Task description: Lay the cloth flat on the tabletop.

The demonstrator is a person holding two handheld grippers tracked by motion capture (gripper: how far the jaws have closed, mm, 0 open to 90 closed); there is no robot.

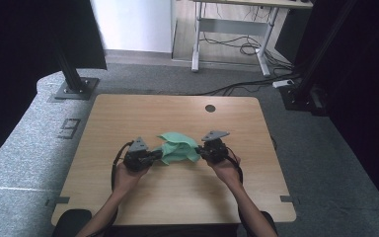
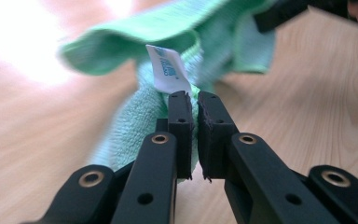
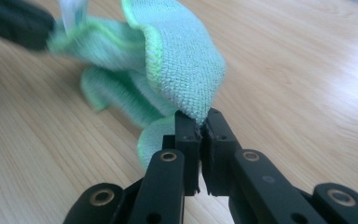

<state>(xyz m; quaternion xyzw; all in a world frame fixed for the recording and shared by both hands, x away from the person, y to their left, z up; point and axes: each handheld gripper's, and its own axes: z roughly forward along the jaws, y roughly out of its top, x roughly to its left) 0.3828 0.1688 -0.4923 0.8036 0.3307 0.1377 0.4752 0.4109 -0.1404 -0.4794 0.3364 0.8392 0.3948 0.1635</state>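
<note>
- Green terry cloth (image 1: pixel 178 147) lies bunched on the wooden table (image 1: pixel 128 113), slung between the two claws, each of which has a corner of it.
- Left claw (image 2: pixel 194 100): jaws pressed together on a cloth edge, right at their tips. A white label (image 2: pixel 168 69) stands up just above the pinch, and the rest of the cloth trails away ahead of the tips.
- Right claw (image 3: pixel 202 122): jaws likewise clamped on a corner, with the cloth (image 3: pixel 177 60) rising straight off the tips in a loose fold and spilling ahead and to one side.
- Handling, as I judge it: light, soft and limp, so it will sag and crumple wherever it isn't pulled taut. The nap should give the pads good grip, so slipping is unlikely.
- Best hold looks to be the stitched hem at the corners, taken deep enough that the edge can't creep out when the claws draw apart.
</note>
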